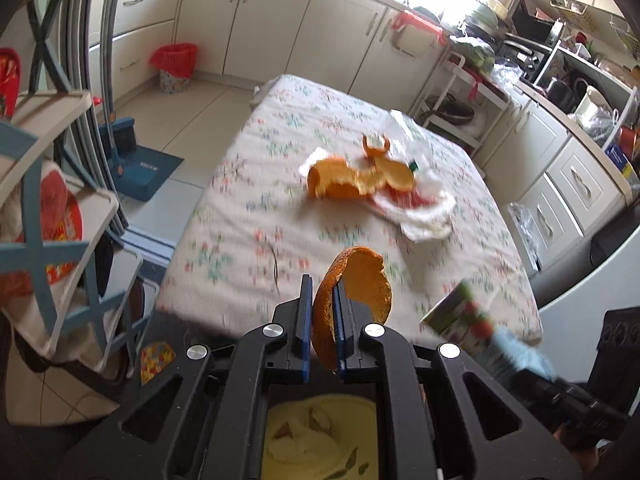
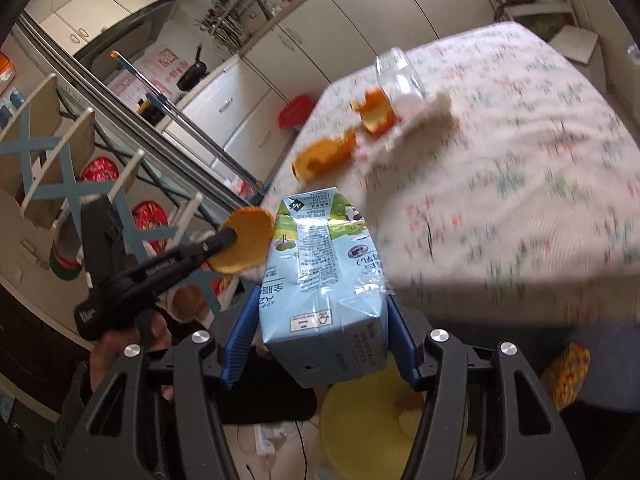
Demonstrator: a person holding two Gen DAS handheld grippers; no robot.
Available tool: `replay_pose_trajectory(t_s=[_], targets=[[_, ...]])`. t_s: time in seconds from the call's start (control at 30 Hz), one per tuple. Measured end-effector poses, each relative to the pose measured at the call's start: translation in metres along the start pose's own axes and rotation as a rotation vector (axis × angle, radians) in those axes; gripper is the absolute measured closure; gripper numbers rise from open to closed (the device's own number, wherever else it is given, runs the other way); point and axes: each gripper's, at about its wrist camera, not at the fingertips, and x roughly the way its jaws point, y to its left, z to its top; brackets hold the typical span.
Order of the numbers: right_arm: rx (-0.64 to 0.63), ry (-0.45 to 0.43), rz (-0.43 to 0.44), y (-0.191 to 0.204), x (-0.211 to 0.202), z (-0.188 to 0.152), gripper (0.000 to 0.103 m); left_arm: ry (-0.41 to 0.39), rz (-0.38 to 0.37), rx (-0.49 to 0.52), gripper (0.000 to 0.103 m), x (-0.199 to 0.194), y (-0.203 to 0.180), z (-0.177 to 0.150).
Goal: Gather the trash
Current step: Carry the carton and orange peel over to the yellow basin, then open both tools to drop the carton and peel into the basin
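Observation:
My left gripper is shut on a curved piece of orange peel, held above the near edge of the floral-cloth table. My right gripper is shut on a light-blue milk carton; that carton also shows at the right of the left wrist view. The left gripper with its peel appears beside the carton. On the table lie more orange peels, a crumpled white tissue and a clear plastic bottle. A yellow bin sits below both grippers.
A red-lined waste basket stands by the far cabinets. A blue dustpan and brush rest on the floor left of the table. A shelf rack is close on the left, and a white cart stands behind the table's far right corner.

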Motion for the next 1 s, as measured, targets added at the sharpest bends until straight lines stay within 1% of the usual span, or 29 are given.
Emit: replay_pose_trajectory(t_s=[0.17,0.37,0.47,0.57,0.8,0.83,0.87,1.0], targets=[[0.023,0.117,-0.047,-0.005,0.011,-0.038,0.046,0.049,-0.002,0.008,0.094,-0.005,-0.002,-0.029],[-0.008,0.188,-0.064,0.003,0.016,-0.059,0.048,0.094,-0.001,0.031,0.094,-0.013,-0.005,-0.056],[-0.028,0.248,-0.080,0.006,0.025,-0.069,0.049,0.120,0.001,0.043,0.094,-0.014,-0.007,-0.067],[-0.050,0.291,-0.097,0.009,0.033,-0.075,0.049,0.153,0.000,0.064,0.094,-0.012,-0.011,-0.077],[-0.048,0.307,-0.134,0.004,0.040,-0.078,0.048,0.200,0.000,0.102,0.094,-0.013,-0.021,-0.098],[-0.042,0.315,-0.144,0.002,0.041,-0.079,0.046,0.208,0.002,0.107,0.094,-0.013,-0.021,-0.101],[-0.032,0.318,-0.156,0.000,0.041,-0.079,0.040,0.218,0.004,0.114,0.094,-0.012,-0.022,-0.104],[0.003,0.269,-0.161,-0.003,0.035,-0.079,0.039,0.238,0.027,0.149,0.094,-0.010,-0.027,-0.110]])
